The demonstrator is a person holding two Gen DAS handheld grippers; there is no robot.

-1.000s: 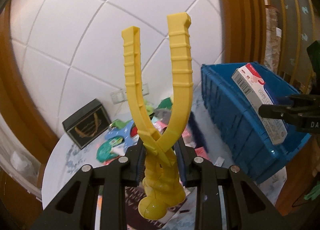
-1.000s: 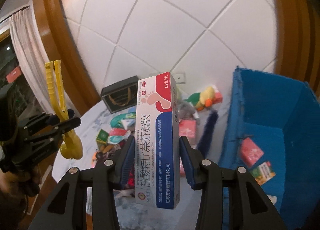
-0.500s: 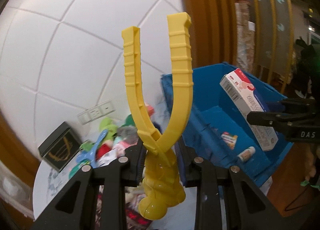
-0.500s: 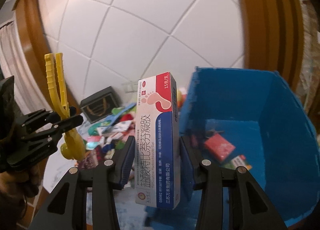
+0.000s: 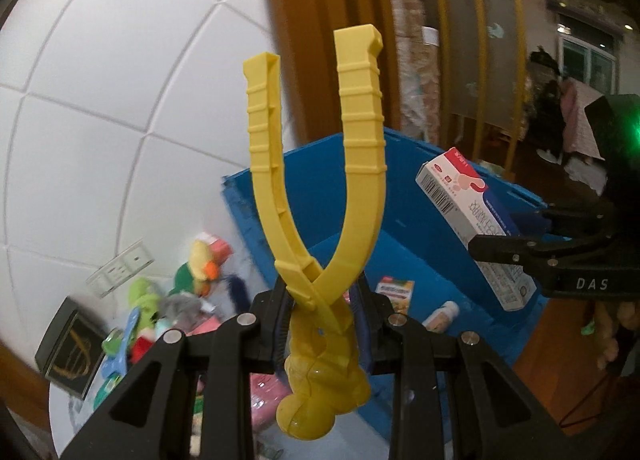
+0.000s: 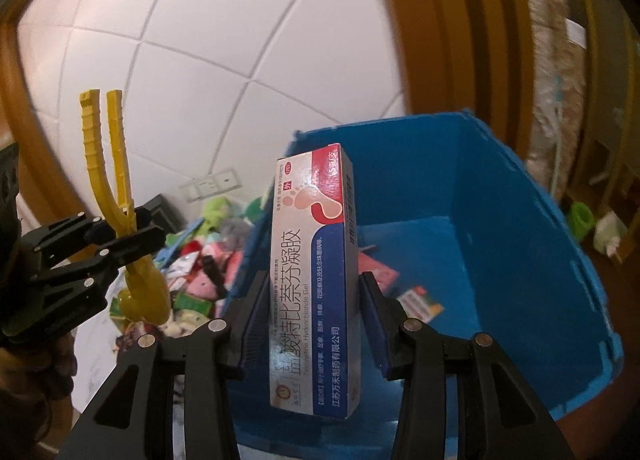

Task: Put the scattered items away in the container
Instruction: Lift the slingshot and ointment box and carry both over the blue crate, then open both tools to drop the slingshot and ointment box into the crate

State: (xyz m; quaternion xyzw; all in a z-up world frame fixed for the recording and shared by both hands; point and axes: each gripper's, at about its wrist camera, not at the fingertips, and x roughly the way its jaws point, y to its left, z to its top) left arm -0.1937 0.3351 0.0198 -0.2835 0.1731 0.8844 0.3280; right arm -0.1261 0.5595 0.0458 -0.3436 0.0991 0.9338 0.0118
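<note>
Carrying a yellow tong toy [image 5: 320, 228] in the left gripper [image 5: 322, 334] and a medicine box [image 6: 314, 280] clamped in the right gripper [image 6: 310, 324], the person nears the blue bin [image 6: 520, 196], which holds few items while many litter the table [image 6: 92, 344].

Left gripper [image 5: 322, 326] clamped on yellow tongs [image 5: 320, 196] near the hinge, two ribbed arms fanned upward, rounded scoop end hanging below the pads. Blue bin [image 5: 420, 220] straight behind the tongs, open top; small packet [image 5: 396, 292] and white tube [image 5: 440, 312] lying on its floor. Right gripper [image 5: 516, 236] over the bin's right rim, closed on a red, white and blue medicine box [image 5: 476, 220], tilted. Heap of toys and packets [image 5: 188, 300] left of the bin, on the white table [image 5: 68, 416]. Black box [image 5: 66, 356] further left of the bin. Background blurred.
</note>
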